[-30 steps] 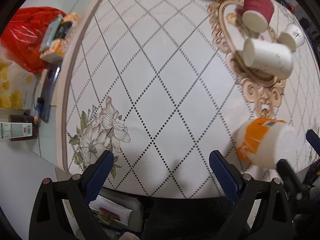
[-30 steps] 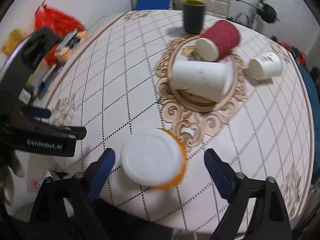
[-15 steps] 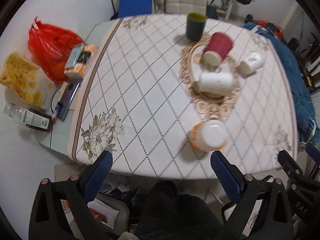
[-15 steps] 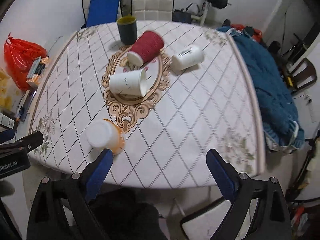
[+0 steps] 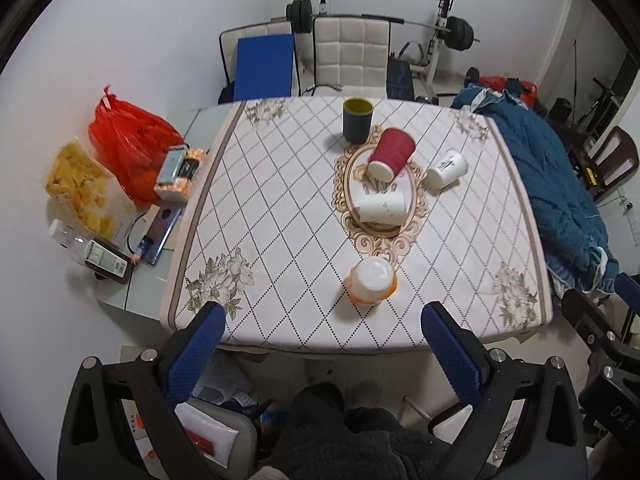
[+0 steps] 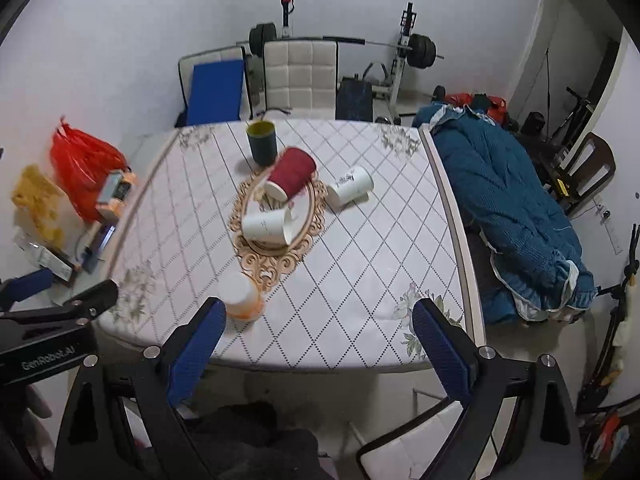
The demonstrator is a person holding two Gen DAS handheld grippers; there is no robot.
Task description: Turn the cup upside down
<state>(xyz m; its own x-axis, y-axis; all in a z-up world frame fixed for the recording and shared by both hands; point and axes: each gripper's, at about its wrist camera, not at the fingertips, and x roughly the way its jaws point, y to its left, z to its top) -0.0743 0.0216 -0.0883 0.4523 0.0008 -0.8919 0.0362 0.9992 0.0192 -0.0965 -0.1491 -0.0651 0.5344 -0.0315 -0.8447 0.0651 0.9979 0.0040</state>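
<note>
You've got a rectangular table (image 5: 280,216) covered in a white diamond-grid cloth with floral corners, filling mid-frame. At centre-right of it lies an ornate oval beige placemat (image 5: 378,236). On the mat: a white paper cup (image 5: 382,208) on its side, and a red ribbed paper cup (image 5: 390,154) tipped, mouth toward the lower left. A dark green upright cup (image 5: 357,119) stands at the mat's upper edge. Right of the mat, a white printed cup (image 5: 447,168) lies on its side. Below the mat, an orange-and-white cup (image 5: 372,280) stands upside down, white base up.
</note>
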